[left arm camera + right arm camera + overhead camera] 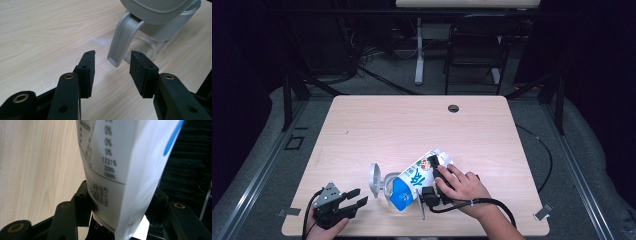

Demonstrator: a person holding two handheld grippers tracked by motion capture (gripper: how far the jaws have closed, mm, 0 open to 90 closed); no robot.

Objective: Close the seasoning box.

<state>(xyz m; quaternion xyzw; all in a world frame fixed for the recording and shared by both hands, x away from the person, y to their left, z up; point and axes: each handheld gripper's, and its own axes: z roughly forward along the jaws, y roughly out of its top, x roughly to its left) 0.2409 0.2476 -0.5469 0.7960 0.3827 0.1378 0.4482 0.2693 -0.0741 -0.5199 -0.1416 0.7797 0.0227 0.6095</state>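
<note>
Wooden table [362, 130] bore lidded jug [384, 182]. Right gripper [434, 182] pinched carton [419, 177], tipped over jug mouth. Left gripper [354, 200] spread, empty, beside handle [122, 42]. Risk: unsteadied jug shifting, contents spilling.

The right tool [120, 205] holds a white carton [130, 170] between its two black jaws. The left jaw presses against the printed face of the carton; the right jaw sits against the plain white face. The carton rises from between the jaws toward the top of the frame, its upper part leaning to the left. The printed face carries a column of percentage figures above a ruled line, with a block of small, blurred text below it. A blue mark [173, 138] lies at the carton's upper right edge. The light wooden desk [37, 165] occupies the left. A dark background lies at the right.
</note>
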